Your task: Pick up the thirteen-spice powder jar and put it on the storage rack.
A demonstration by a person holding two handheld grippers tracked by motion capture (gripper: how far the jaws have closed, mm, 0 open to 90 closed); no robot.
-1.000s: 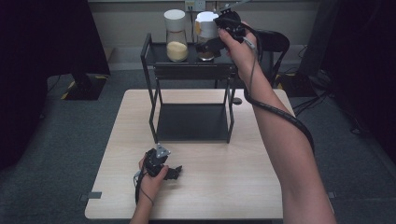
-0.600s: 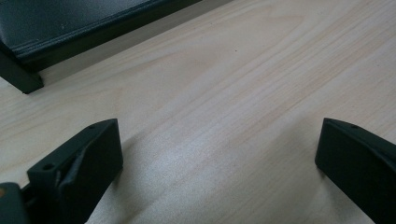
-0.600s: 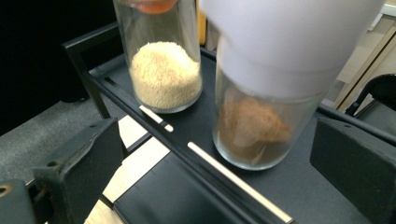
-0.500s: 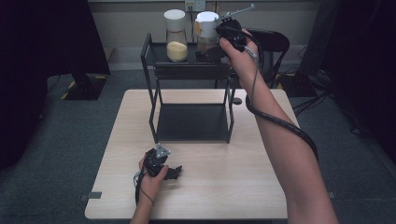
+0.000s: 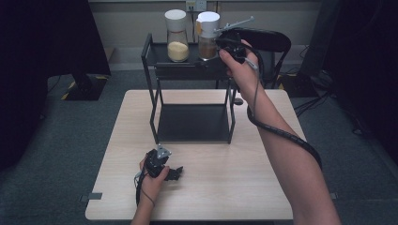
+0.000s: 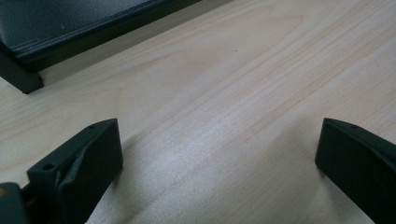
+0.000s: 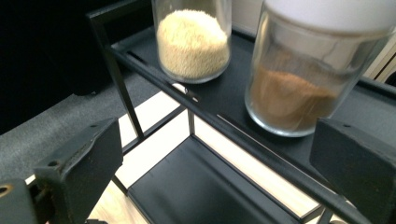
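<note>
Two white-lidded glass jars stand on the top shelf of a black metal rack (image 5: 152,70). One holds pale yellow grains (image 5: 177,44) (image 7: 193,43), the other brown powder (image 5: 207,42) (image 7: 290,95). My right gripper (image 5: 226,44) (image 7: 217,140) is held up just right of the brown jar. It is open and holds nothing, and the brown jar lies beyond its right jaw. My left gripper (image 5: 172,174) (image 6: 219,140) rests low on the wooden table (image 5: 263,154) in front of the rack, open and holding nothing.
The rack's lower tray (image 5: 193,123) (image 6: 70,25) sits on the table's back half. A black chair (image 5: 270,40) stands behind the rack on the right. The right gripper's cable (image 5: 281,133) winds around the forearm. Grey carpet (image 5: 70,140) surrounds the table.
My right gripper has drawn back and down from beside the brown jar's lid, toward the person. Both jars stay on the top shelf. The left gripper has not moved.
</note>
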